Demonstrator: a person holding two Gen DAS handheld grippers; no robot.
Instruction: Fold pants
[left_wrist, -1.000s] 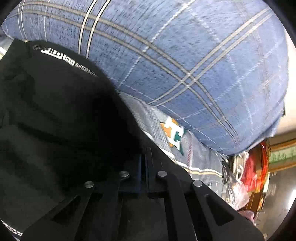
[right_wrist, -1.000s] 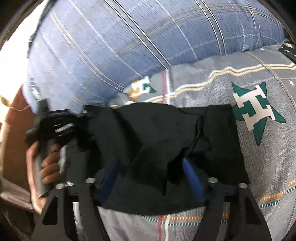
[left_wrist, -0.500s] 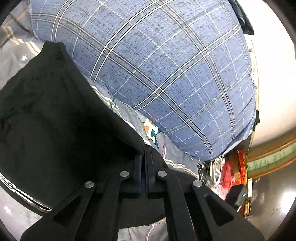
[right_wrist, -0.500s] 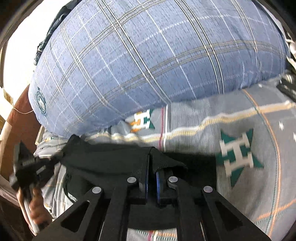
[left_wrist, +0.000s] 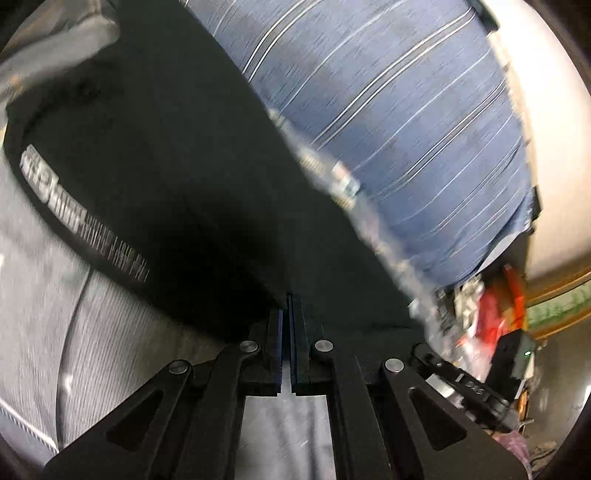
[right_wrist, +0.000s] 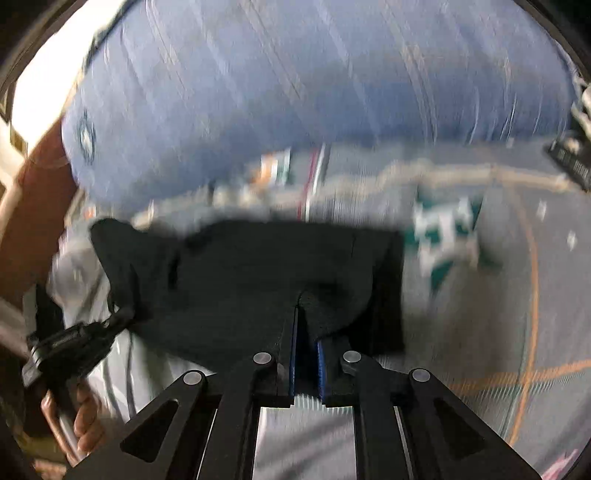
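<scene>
Probably a home bedroom: patterned bedsheet (right_wrist: 498, 295), big blue plaid pillow (right_wrist: 295, 81), bedside clutter (left_wrist: 491, 317).

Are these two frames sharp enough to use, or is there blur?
Left wrist view: streaky motion blur on the blue pillow and the pants lettering; left gripper sharp. Right wrist view: pillow, bedsheet and pants smeared; right gripper crisp. Fisheye bending in both.
</scene>
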